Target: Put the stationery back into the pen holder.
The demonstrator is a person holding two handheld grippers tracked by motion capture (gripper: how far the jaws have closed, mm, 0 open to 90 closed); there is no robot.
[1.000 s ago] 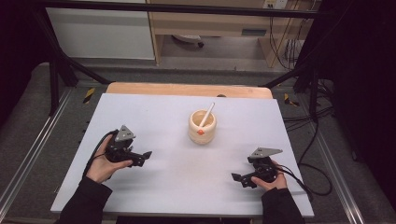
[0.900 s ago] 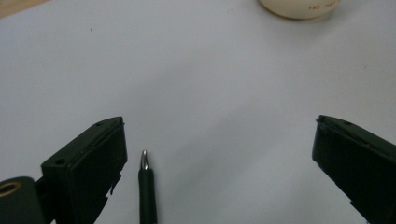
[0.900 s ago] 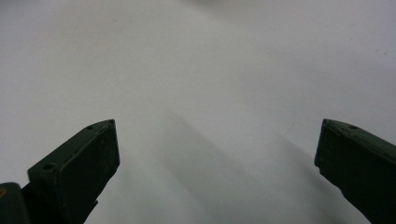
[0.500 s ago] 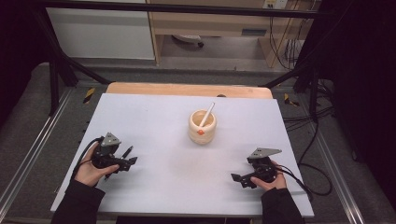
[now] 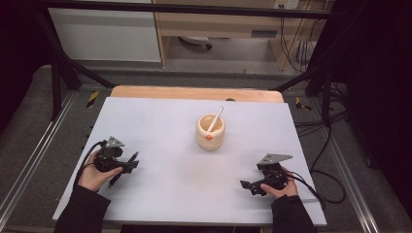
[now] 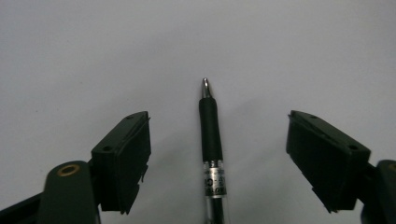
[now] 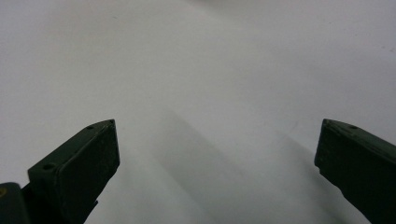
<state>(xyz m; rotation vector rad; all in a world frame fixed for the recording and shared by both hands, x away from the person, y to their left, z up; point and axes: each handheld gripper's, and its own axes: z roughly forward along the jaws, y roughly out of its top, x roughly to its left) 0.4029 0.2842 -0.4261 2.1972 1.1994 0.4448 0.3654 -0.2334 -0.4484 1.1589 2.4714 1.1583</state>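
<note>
My left tongs (image 6: pixel 217 154) rest low over the near-left of the white worktop (image 5: pixel 160 121), jaws apart and just now closing in. A black-gripped pen (image 6: pixel 211 140) lies flat on the worktop between them, tip pointing away, touched by neither pad. From the high view, the pen (image 5: pixel 127 162) shows at the tongs' front end. My right tongs (image 5: pixel 248 186) sit at the near-right, jaws spread wide over bare worktop, nothing between them. A pale wooden cup (image 5: pixel 210 132) stands mid-worktop, well apart from both, with a white stick (image 5: pixel 215 119) leaning inside.
</note>
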